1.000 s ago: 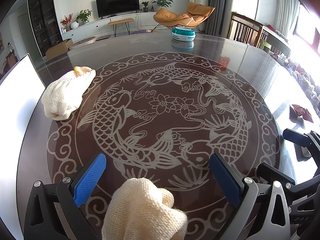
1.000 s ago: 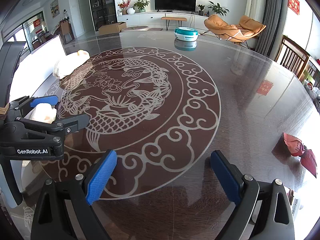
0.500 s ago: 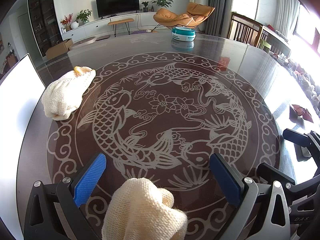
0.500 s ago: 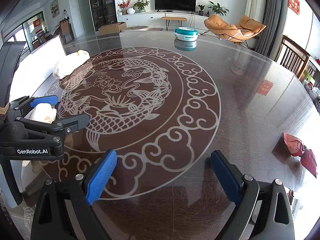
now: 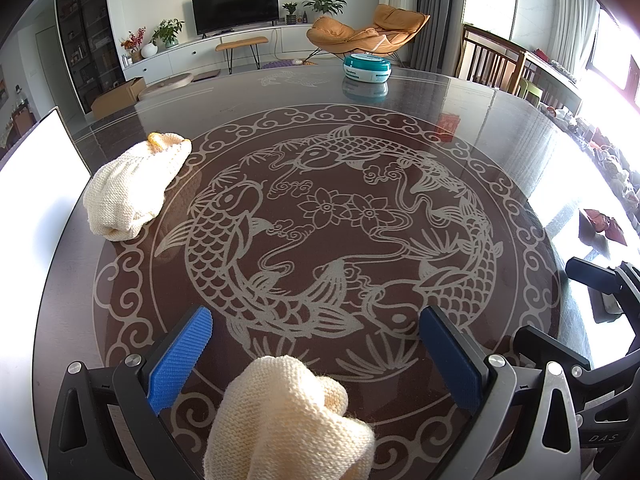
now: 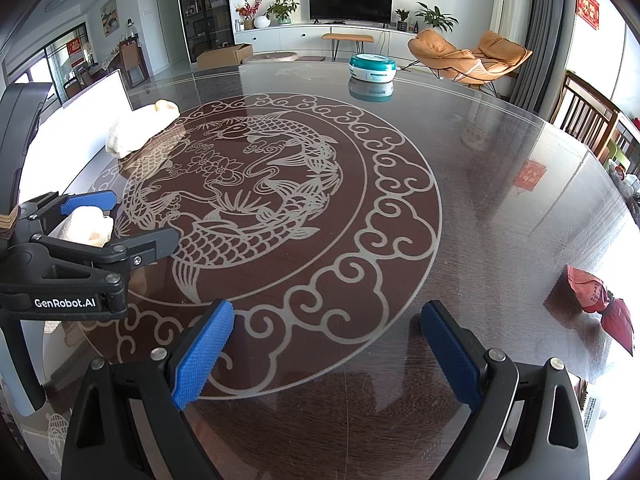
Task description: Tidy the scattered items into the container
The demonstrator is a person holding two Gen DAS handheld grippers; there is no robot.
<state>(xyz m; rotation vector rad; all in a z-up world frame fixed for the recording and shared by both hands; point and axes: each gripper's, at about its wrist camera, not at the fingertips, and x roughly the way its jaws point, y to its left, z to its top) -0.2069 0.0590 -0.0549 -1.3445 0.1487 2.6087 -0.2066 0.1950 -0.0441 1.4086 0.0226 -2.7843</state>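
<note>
Closest in, the left gripper (image 5: 312,344) hovers low over the dark glossy round table (image 5: 460,104) with its blue-padded fingers (image 5: 180,356) spread wide, gripping nothing. A crumpled cream knitted cloth (image 5: 288,420) lies on the table between them, back near the gripper body, and neither pad touches it. Off to the right, the right gripper (image 6: 326,348) is spread just as wide over bare tabletop at the rim of the pale carp-and-cloud pattern (image 6: 256,184), with nothing between its fingers. From its camera the left gripper (image 6: 132,220) shows side-on with the same cream cloth (image 6: 86,226) between its fingers. A red crinkled packet (image 6: 600,300) lies near the table's right edge. Further along on the left, a second cream knitted cloth with a yellow tip (image 5: 132,184) rests just beside a white flat panel (image 5: 32,208) at the table's left edge. At the far side sits a round teal-and-white lidded container (image 5: 367,68), well apart from both cloths.
</note>
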